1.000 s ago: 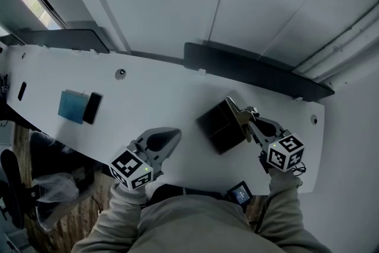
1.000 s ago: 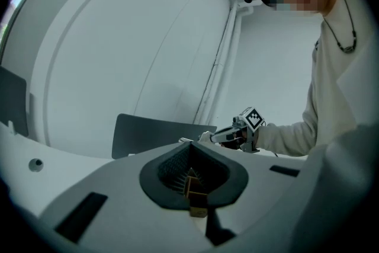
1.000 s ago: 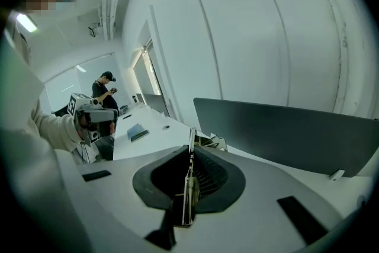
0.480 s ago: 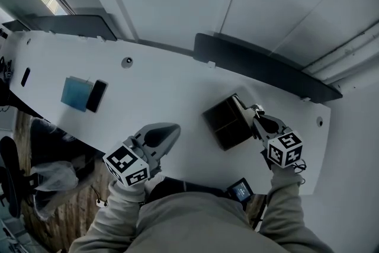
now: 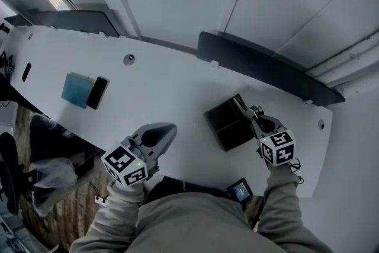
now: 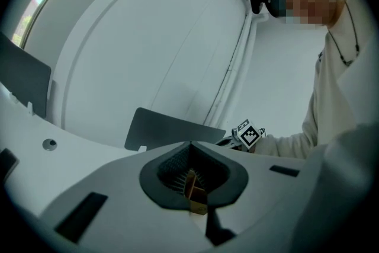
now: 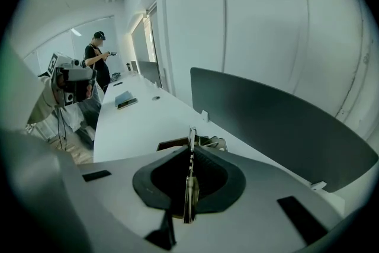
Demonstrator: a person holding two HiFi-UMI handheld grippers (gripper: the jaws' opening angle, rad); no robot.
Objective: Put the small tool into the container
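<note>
A: Right gripper point(image 7: 191, 151): the jaws are nearly together, clamped on the small tool point(image 7: 190, 135). It is a thin metal strip seen edge-on, with its tip poking out past the pads.

B: Left gripper point(image 6: 190, 146)?

A: Its jaws are together with nothing between them. It hangs over the near edge of the desk point(image 5: 166, 89), well apart from the work.

B: Where does the tool sit relative to the container?

A: In the head view the right gripper point(image 5: 244, 108) points down at the far right rim of the container point(image 5: 228, 127), a dark box with a divider. Whether the tip is already below the rim, I can't tell; the view is too small there.

B: Handling notes?

A: My judgement is that it's light, stiff and smooth-faced, so it is likely to slip or pivot if pinched by its edges. The present hold, pads across the flat faces at mid-length, looks right. It doesn't seem fragile, so a short drop into a compartment should do no harm.
</note>
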